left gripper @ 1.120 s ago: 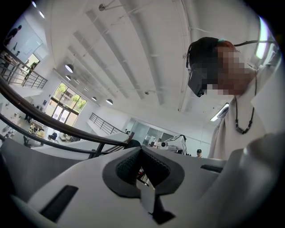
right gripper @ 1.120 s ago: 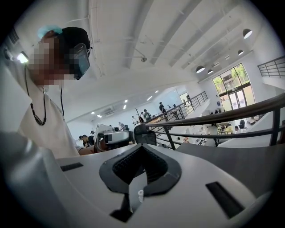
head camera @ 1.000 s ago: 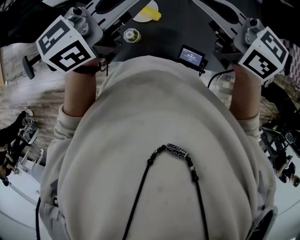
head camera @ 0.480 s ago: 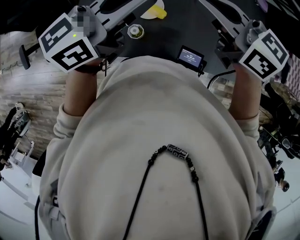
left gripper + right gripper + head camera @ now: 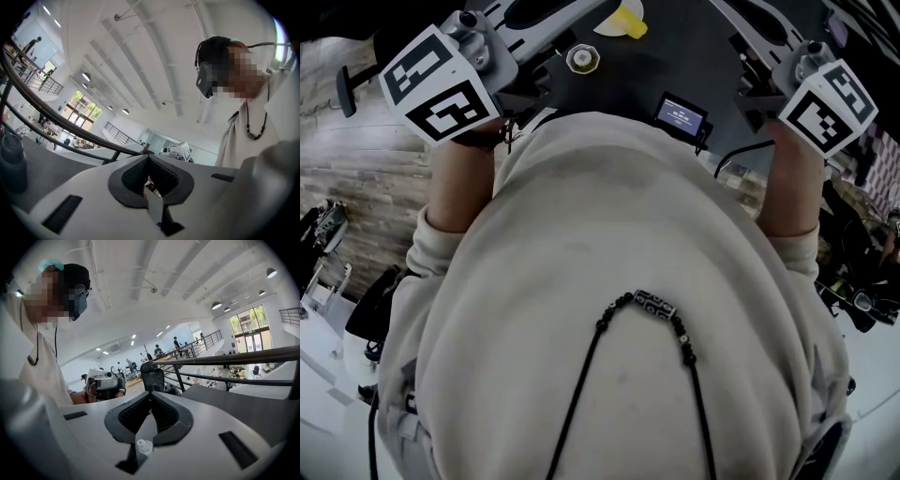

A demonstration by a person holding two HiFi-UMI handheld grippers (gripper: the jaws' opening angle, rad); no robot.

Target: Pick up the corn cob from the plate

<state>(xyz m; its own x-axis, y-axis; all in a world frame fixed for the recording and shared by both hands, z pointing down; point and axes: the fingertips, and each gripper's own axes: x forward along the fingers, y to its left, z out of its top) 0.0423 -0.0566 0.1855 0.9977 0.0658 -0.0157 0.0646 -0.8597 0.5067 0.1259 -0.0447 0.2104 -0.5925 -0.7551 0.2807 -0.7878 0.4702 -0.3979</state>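
Both grippers are shut and empty. The left gripper [image 5: 147, 157] has its ribbed pads closed tip to tip with nothing between them, and the right gripper [image 5: 151, 394] looks the same. Each is held up in front of the person's chest. Both gripper views look out across a big hall with railings and show nothing of the work surface. The cob [image 5: 632, 21] appears only as a yellow scrap at the top edge of the head view. It lies on what seems to be a pale plate [image 5: 610, 25] on the dark table [image 5: 712, 66], between the two grippers and beyond them. The pickup has probably not begun. The main risk is reaching the cob with the jaws together: a closed tip would likely push a round cob so that it rolls along or off the plate. A second risk is aiming, since the cob sits at the very fringe of the head view and neither gripper camera faces it. A small round cap [image 5: 581, 59] and a small screen [image 5: 682, 113] lie nearer the person and could be knocked by a low sweep.
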